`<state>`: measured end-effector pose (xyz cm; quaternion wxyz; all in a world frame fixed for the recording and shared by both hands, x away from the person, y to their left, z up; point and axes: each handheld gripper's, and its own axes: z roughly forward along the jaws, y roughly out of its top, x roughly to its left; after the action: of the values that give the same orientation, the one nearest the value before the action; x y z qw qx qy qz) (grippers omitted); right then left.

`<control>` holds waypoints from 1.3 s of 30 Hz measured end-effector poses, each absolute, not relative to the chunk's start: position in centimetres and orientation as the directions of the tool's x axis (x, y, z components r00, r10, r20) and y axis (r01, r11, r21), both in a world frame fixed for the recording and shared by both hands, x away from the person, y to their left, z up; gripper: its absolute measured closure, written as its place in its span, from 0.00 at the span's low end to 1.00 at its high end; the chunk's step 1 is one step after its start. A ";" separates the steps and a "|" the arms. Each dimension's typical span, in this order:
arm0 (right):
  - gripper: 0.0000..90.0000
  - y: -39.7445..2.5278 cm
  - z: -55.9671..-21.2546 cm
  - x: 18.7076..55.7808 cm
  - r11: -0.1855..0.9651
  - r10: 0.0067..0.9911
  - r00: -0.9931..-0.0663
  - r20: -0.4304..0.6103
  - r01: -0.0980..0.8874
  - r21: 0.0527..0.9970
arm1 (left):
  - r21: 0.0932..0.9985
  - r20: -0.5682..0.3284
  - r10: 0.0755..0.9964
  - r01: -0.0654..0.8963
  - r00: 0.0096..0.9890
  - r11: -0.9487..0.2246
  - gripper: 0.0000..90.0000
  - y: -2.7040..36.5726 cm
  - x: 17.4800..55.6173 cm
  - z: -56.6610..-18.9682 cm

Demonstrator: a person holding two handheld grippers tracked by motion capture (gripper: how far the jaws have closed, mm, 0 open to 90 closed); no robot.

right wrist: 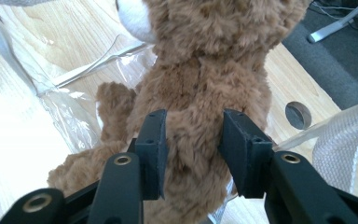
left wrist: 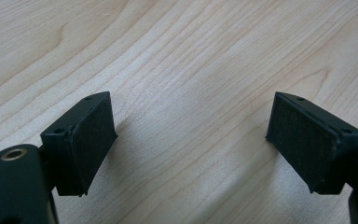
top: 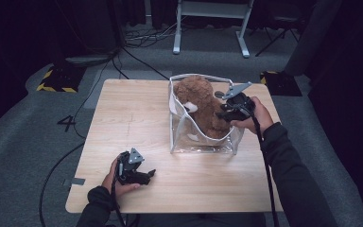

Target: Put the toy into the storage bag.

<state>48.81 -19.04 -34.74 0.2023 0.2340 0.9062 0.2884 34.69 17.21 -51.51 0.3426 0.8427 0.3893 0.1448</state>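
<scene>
Right gripper view: right gripper (right wrist: 193,154) pinches the bear (right wrist: 200,84) by its body, inside the clear bag (top: 208,142) on the table (top: 123,113). Left gripper (left wrist: 191,140) rests wide apart over bare wood.

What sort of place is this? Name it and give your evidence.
Probably a lab or recording studio, not a home: a lone wooden table on grey carpet, loose cables across the floor, yellow-black hazard tape, dark surroundings.
</scene>
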 end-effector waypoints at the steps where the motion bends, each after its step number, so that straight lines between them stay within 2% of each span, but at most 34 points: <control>1: 0.67 -19.0 -34.7 48.8 0.725 0.540 -0.808 -0.234 0.306 0.617 | 0.690 -0.023 0.755 0.557 0.655 -0.462 0.17 17.2 34.7 -51.5; 14: 0.55 -19.1 -34.4 48.5 0.706 0.543 -0.805 -0.241 0.282 0.650 | 0.690 -0.023 0.755 0.557 0.655 -0.462 0.17 17.2 34.7 -51.5; 27: 0.34 -19.2 -32.8 47.5 0.683 0.545 -0.799 -0.253 0.248 0.687 | 0.690 -0.023 0.755 0.557 0.655 -0.462 0.17 17.2 34.7 -51.5; 34: 0.23 -18.6 -32.6 46.9 0.717 0.544 -0.777 -0.317 0.233 0.657 | 0.690 -0.023 0.755 0.557 0.655 -0.462 0.17 17.2 34.7 -51.5; 39: 0.23 -18.7 -32.4 46.6 0.717 0.550 -0.769 -0.325 0.236 0.656 | 0.690 -0.023 0.755 0.557 0.655 -0.463 0.17 17.2 34.7 -51.5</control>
<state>46.60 -18.70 -32.42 0.2584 0.2208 0.8899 0.3044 34.70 17.22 -51.51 0.3424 0.8429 0.3891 0.1445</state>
